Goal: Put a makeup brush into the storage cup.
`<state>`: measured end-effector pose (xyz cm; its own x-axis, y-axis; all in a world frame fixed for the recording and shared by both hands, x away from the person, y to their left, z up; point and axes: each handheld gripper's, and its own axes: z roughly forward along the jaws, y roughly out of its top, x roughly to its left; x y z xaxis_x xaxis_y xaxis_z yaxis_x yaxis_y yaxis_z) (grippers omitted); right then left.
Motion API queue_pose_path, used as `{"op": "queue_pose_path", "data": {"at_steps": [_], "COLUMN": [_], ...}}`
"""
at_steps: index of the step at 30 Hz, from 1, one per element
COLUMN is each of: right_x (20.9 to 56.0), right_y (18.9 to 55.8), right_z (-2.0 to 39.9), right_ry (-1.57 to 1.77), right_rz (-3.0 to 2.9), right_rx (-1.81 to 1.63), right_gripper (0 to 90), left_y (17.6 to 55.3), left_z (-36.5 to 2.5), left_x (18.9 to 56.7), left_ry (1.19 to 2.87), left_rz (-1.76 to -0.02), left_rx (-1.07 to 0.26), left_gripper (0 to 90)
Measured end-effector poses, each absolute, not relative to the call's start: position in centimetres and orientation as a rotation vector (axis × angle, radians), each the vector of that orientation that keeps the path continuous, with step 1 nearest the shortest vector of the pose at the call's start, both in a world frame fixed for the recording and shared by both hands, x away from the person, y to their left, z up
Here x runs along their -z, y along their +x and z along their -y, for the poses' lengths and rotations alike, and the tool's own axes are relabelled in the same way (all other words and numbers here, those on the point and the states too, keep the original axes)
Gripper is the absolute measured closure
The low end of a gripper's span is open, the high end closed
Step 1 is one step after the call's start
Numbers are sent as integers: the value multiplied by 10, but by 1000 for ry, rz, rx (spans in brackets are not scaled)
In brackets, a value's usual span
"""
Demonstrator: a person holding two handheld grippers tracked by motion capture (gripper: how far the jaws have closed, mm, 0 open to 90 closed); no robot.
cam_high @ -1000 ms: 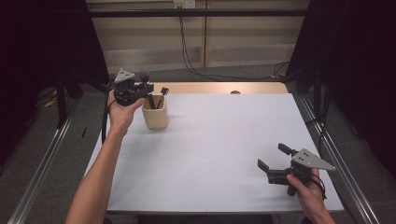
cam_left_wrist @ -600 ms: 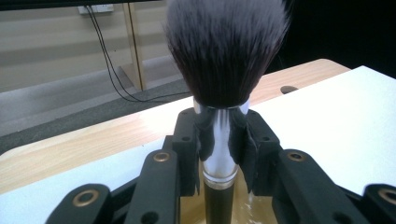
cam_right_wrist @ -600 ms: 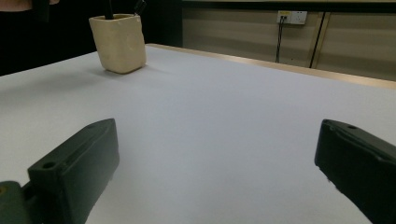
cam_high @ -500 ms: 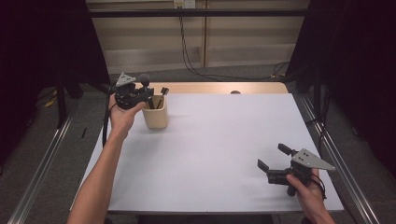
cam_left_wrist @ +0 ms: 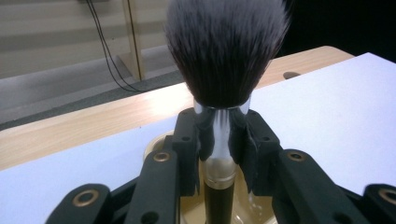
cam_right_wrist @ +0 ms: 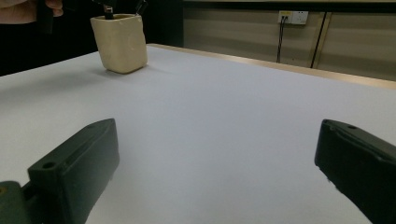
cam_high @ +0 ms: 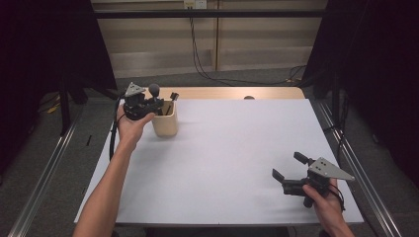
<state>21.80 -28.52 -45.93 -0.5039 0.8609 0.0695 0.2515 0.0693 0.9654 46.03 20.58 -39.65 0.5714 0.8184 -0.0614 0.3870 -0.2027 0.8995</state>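
My left gripper (cam_high: 149, 102) hovers at the far left of the white table (cam_high: 237, 148), shut on a make-up brush (cam_high: 154, 89). In the left gripper view the pads clamp the brush's silver ferrule, and its dark bristle head (cam_left_wrist: 226, 46) stands up above the jaws. The brush handle points down into a cream cup (cam_high: 165, 123) just right of the hand, whose rim (cam_left_wrist: 154, 142) shows behind the jaws. Another dark tool (cam_high: 173, 97) leans out of the cup. Over the near right corner my right gripper (cam_high: 287, 165) is held open, with nothing between its jaws (cam_right_wrist: 219, 158).
The cup (cam_right_wrist: 120, 43) stands far off at the upper left in the right gripper view, with the other hand (cam_right_wrist: 28, 9) beside it. A wooden strip (cam_high: 232, 93) runs along the table's far edge. Metal rails (cam_high: 44, 173) flank both sides.
My left gripper has sunk slightly towards the cup with the brush still in it. The right gripper has stayed where it was.
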Motion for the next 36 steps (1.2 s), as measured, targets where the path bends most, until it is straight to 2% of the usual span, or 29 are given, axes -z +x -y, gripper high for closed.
{"op": "queue_pose_path", "data": {"at_steps": [27,31,34,36], "right_x": [459,459,459,459], "right_y": [218,218,218,218], "right_z": [285,285,286,286], "right_ry": [1104,1105,1096,1096], "right_rz": [-1809,-1807,-1805,-1806], "right_rx": [-1459,-1460,-1453,-1454], "right_gripper": [0,0,0,0], "left_y": [460,460,459,459], "left_z": [-203,-202,-202,-203], "left_x": [412,414,413,413], "left_ry": [1854,1852,1849,1845], "left_rz": [-992,-989,-990,-986], "left_rx": [-524,-531,-536,-536], "left_gripper": [696,661,572,557]}}
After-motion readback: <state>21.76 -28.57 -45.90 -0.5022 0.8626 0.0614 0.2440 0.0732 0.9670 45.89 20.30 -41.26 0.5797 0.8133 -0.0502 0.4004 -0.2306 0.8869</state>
